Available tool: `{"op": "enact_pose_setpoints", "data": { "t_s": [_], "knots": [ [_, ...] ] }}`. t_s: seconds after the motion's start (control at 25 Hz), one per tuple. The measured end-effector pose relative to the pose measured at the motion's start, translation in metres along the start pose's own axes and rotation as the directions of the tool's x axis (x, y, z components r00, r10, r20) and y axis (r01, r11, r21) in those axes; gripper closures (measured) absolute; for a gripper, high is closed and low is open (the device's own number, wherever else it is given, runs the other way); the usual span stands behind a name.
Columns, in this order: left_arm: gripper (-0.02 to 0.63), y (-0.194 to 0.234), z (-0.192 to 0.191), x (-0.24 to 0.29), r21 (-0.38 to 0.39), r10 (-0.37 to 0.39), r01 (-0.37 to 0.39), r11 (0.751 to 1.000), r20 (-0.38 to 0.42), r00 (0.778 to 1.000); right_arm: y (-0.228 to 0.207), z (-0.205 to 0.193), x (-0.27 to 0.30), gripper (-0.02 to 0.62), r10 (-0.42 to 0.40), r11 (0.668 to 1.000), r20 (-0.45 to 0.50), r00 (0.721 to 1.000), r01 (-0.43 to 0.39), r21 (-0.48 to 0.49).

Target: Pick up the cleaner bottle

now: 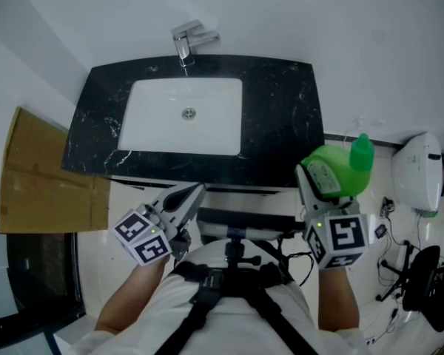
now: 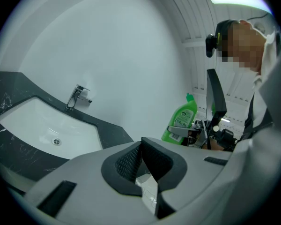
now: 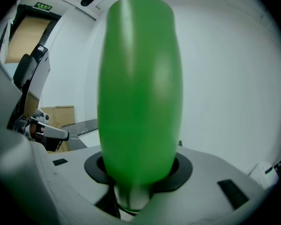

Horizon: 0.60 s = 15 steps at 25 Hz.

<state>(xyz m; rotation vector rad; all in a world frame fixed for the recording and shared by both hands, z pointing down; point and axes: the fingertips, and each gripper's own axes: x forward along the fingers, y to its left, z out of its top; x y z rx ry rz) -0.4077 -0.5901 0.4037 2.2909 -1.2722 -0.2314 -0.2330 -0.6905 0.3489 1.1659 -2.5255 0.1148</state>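
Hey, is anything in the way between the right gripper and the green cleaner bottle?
Nothing visible is in the way. The cleaner bottle sits directly between the jaws of the right gripper, which are closed on its body, and it is held away from the sink counter.

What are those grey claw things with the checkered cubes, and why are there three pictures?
A person holds a claw tool, called a gripper, in each hand. One picture comes from a camera on their head, looking down at a black counter with a white sink and a tap. The other two come from cameras riding on the grippers. The right gripper squeezes a green cleaner bottle, held in the air. The left gripper is shut and empty.
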Motion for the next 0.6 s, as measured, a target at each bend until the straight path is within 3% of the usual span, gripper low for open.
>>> {"op": "enact_pose_setpoints", "data": {
  "t_s": [0.6],
  "knots": [
    [0.612,0.0033,0.0023,0.0001,-0.002,0.009,-0.009,1.0,0.004,1.0,0.0013,0.0058,0.0067,0.421,0.01,1.0,0.011,1.0,-0.01,0.002]
  ]
}}
